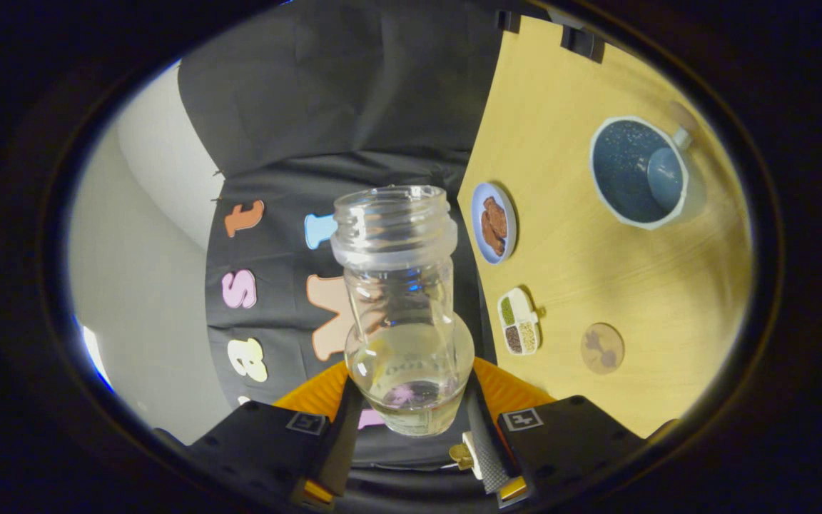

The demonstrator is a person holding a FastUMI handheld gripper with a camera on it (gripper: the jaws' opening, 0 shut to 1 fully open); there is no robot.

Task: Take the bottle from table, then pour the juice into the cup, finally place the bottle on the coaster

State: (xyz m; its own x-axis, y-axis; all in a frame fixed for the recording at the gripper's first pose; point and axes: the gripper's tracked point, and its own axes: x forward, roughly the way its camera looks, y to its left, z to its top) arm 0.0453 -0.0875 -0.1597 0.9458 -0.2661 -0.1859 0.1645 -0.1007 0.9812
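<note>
Bottle [404, 307] clamped betw. both jaws of gripper [411, 421], uncapped.

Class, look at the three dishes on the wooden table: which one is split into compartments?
The small white tray, just beyond the gripper holding the bottle. It has separate sections of grains; the blue plate and the dark bowl are undivided rounds.
</note>
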